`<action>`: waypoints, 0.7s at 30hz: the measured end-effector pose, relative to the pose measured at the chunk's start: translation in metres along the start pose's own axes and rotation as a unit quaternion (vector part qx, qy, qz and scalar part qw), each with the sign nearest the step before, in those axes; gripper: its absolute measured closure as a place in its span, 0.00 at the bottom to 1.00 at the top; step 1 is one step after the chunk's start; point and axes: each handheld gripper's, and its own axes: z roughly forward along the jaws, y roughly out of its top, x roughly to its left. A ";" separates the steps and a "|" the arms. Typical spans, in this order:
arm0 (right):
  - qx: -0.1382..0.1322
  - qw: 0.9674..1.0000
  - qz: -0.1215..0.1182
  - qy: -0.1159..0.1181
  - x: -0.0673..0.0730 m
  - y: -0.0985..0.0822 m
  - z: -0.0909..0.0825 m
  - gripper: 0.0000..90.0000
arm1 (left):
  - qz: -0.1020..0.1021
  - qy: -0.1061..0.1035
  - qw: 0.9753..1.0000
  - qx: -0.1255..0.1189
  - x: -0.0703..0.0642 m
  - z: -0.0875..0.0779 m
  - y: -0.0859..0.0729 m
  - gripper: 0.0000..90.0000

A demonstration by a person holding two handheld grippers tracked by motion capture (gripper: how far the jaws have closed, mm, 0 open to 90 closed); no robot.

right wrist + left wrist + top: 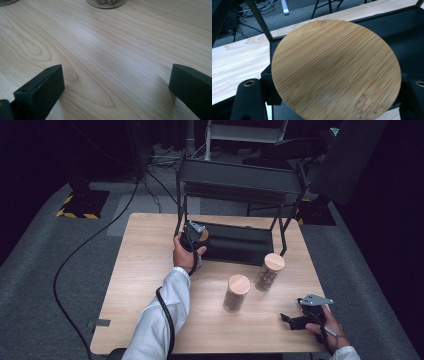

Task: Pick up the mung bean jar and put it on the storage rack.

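1. Looking down from the high view, the left gripper [196,236] is holding a jar with a bamboo lid [203,235] at the left end of the black rack's [235,242] lower shelf, at the back of the wooden table [145,270]. Two more jars are standing on the table in front of the rack: a nearer jar [236,293] and a farther jar [269,271] just to its right, each clear-walled, filled with brownish contents and capped by a round bamboo lid. That is making three jars in all, one rack and two grippers. The right gripper [295,320] is resting low over the table's near right corner, well apart from the jars.

2. Filling most of the left gripper view, the held jar's bamboo lid [335,68] is showing as a flat round disc with fine straight grain, light brown. The jaws are standing closed against the jar on both sides, below the lid's rim. The jar is sitting over the dark shelf [409,37].

3. Showing in the right gripper view, the two black jaws are standing wide apart over bare tabletop [107,62], with nothing between them. The bases of two jars are peeking in at the top edge.
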 end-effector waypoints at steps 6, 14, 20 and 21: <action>0.000 1.000 0.000 0.000 0.000 0.000 0.000 0.00 | 0.002 0.004 1.000 0.004 -0.001 0.004 0.001 0.28; 0.000 1.000 0.000 0.000 0.000 0.000 0.000 0.00 | -0.007 0.007 1.000 0.013 0.001 0.011 -0.002 0.28; 0.000 1.000 0.000 0.000 0.000 0.000 0.000 0.00 | -0.012 0.003 1.000 0.019 0.001 0.016 -0.005 0.28; 0.000 1.000 0.000 0.000 0.000 0.000 0.000 0.00 | -0.012 0.003 1.000 0.019 0.001 0.016 -0.005 0.28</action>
